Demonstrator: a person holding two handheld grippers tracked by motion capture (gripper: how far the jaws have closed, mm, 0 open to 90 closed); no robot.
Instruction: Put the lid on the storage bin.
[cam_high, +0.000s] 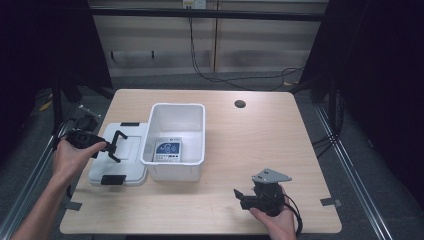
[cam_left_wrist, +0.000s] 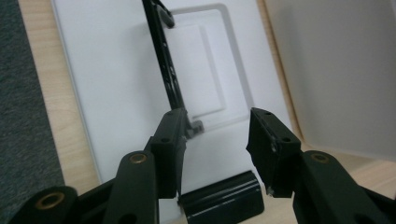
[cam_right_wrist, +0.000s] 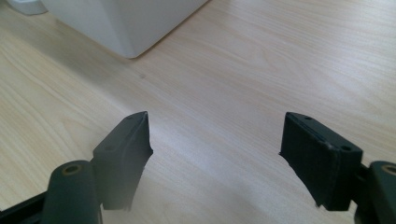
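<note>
A white bin stands on the wooden table with a blue-and-white packet lying in it. Its white lid lies flat just left of the bin. My left gripper hovers over the lid, open. In the left gripper view the lid's thin black handle runs up from beside the left-hand jaw, and the gripper clamps nothing. My right gripper is held open near the table's front right. Its own view shows that gripper open over bare wood, with a corner of the bin beyond.
Black clips sit at the lid's far end and near end; the near clip lies just under my left jaws. A round cable hole marks the table's back right. Tape tabs mark the front corners.
</note>
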